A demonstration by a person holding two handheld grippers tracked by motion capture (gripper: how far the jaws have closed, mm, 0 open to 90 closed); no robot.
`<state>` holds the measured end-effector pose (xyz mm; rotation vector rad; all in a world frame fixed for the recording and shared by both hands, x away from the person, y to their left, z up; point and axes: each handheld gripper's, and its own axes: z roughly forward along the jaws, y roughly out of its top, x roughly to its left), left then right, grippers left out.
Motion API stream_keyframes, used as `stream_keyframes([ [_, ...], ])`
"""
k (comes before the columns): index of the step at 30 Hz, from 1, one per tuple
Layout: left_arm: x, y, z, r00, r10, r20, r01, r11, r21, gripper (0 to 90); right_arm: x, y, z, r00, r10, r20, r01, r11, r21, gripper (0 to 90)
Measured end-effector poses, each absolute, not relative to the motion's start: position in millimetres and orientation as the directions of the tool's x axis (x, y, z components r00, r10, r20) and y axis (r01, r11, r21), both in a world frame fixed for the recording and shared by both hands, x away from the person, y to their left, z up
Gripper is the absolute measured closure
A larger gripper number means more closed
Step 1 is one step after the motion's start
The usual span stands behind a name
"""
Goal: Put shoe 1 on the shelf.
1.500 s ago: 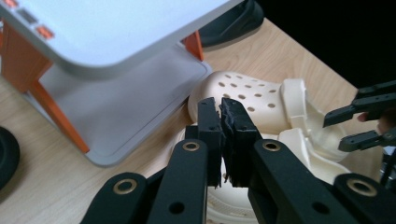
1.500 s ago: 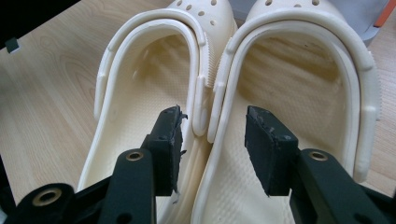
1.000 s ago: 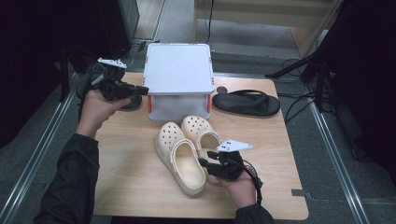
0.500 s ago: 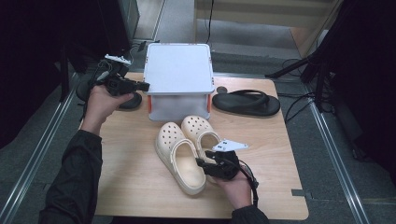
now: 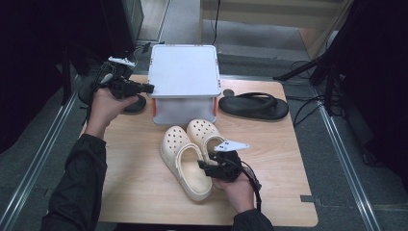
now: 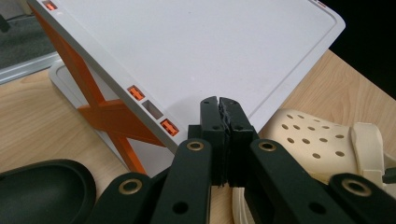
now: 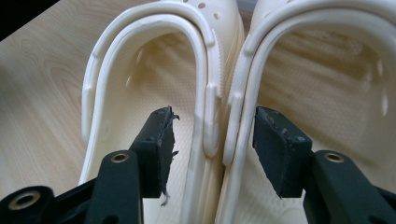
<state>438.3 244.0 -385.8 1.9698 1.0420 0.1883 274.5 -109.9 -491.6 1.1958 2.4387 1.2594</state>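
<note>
Two cream clogs lie side by side on the wooden table, the left clog (image 5: 185, 166) (image 7: 140, 93) and the right clog (image 5: 202, 132) (image 7: 327, 84). My right gripper (image 5: 205, 167) (image 7: 215, 119) is at their heel ends. One jaw sits in each clog and their touching side walls stand between the jaws. The jaws have just been opening and the pads are clear of the walls. My left gripper (image 5: 149, 88) (image 6: 222, 106) is shut on nothing and hovers at the left edge of the white box (image 5: 183, 77) (image 6: 187, 46).
The lidded box has orange clips and stands at the table's back middle. A black flip-flop (image 5: 255, 106) lies to its right. Another black sandal (image 5: 135, 103) (image 6: 42, 189) lies under my left hand. The table (image 5: 288, 168) has bare wood at front left and right.
The left gripper has shifted slightly toward the box. The right hand has stayed at the clogs' heels.
</note>
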Motion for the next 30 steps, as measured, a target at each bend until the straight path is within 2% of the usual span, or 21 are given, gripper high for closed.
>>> stream_keyframes([
  [10,438.4,242.9,-385.5,0.636,0.731,-0.246,0.599,-0.267,0.755,89.1,288.3,-101.7,-493.8,-0.671,0.714,0.202,0.580,0.334,0.743,51.3],
  [17,438.0,240.8,-385.8,0.642,0.726,-0.247,0.597,-0.270,0.756,89.2,297.5,-92.8,-496.8,-0.671,0.717,0.191,0.586,0.354,0.729,56.5],
  [30,437.7,240.8,-385.7,0.642,0.727,-0.244,0.595,-0.272,0.756,89.2,299.5,-91.0,-497.9,-0.640,0.736,0.219,0.612,0.316,0.725,64.7],
])
